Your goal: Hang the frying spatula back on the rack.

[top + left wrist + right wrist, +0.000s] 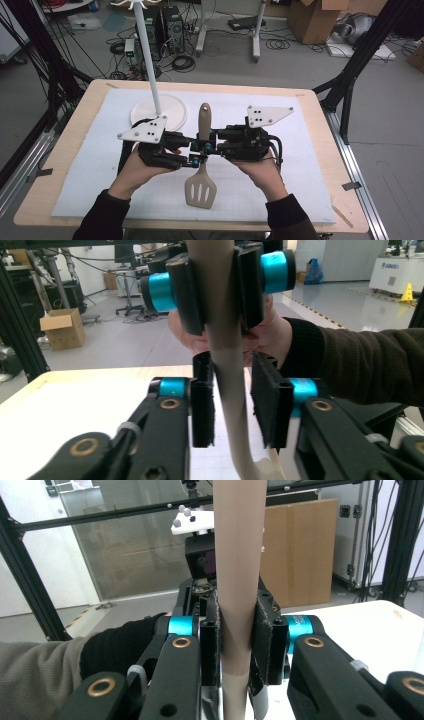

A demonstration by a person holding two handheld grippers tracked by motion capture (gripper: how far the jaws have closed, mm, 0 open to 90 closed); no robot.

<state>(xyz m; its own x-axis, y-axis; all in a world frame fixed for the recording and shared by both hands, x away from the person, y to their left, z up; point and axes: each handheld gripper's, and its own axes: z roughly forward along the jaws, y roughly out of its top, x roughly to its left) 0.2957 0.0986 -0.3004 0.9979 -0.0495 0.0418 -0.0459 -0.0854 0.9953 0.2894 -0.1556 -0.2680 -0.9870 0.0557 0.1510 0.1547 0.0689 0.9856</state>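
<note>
High view: spatula (202, 170) held at frame centre above the mat (300, 165), blade toward the bottom; stand (159, 107) upper left, open room right.

Left gripper view: left gripper (233, 400) jaws narrow around the handle, one pad touching, a slight gap at the other.

Right gripper view: right gripper (237, 642) clamped on the handle.

Judgement: hand-over under way; next, one gripper must release cleanly.
</note>
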